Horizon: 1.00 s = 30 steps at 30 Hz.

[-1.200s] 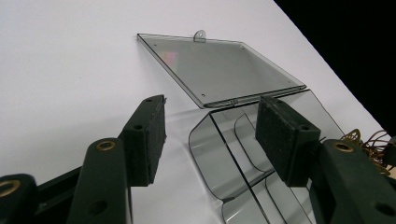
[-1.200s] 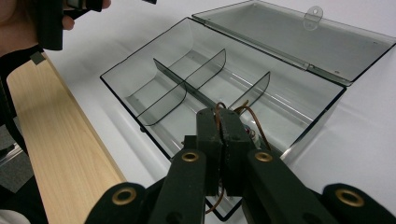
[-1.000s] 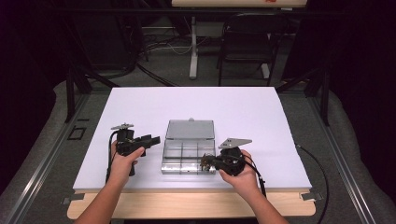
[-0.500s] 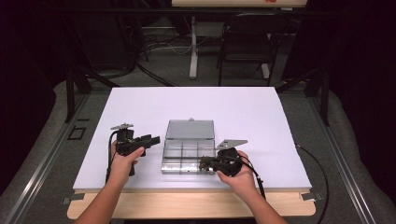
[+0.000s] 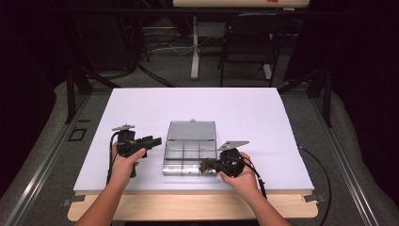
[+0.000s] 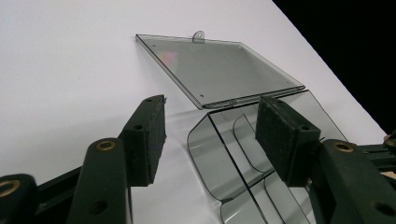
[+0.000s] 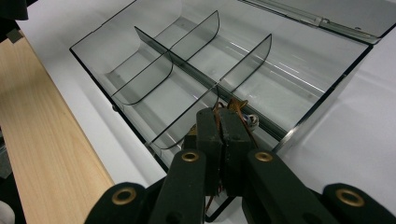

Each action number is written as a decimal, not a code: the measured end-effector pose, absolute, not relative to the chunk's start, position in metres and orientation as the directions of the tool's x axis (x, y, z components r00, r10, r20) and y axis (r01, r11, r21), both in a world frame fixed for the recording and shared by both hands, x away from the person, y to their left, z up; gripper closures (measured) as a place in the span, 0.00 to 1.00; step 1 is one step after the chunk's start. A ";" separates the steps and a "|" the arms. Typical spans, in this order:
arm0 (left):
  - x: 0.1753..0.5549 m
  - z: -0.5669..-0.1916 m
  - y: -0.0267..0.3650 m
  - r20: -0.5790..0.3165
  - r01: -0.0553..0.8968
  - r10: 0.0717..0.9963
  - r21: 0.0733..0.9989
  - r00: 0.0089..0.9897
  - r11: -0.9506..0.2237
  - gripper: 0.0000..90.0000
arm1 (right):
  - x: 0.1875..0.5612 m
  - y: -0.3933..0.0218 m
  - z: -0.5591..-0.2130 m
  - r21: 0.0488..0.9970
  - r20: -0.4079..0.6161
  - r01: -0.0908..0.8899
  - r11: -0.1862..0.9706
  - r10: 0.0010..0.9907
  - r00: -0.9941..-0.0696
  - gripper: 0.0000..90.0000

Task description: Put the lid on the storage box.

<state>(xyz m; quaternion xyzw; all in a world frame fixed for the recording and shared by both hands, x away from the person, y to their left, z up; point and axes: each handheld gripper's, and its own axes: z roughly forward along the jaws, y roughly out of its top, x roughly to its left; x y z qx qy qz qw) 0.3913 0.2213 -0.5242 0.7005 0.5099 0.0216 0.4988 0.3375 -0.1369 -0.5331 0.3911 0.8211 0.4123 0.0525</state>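
This looks like a lab or recording studio set up for tabletop trials. A white table [image 5: 197,108] with a pale wooden near edge stands alone in a dim room, lit from above while the surroundings stay dark. Black curtains [image 5: 357,56] hang on the right and far left. Loose cables [image 5: 160,47] lie on the grey floor at the far side, beside a white stand [image 5: 195,47] and a black folding chair [image 5: 249,42]. Metal rails [image 5: 42,165] run along the floor on both sides of the table.
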 end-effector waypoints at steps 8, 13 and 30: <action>0.391 -0.524 0.222 -0.479 0.694 0.736 0.720 0.479 0.018 0.48 | 0.337 -0.134 -0.536 0.705 0.236 0.603 0.373 0.678 -0.696 0.99; 0.391 -0.525 0.221 -0.478 0.693 0.735 0.721 0.480 0.016 0.48 | 0.338 -0.133 -0.537 0.706 0.225 0.601 0.373 0.687 -0.691 0.99; 0.391 -0.524 0.222 -0.476 0.692 0.736 0.722 0.481 0.015 0.48 | 0.334 -0.137 -0.528 0.733 0.228 0.591 0.339 0.696 -0.681 0.88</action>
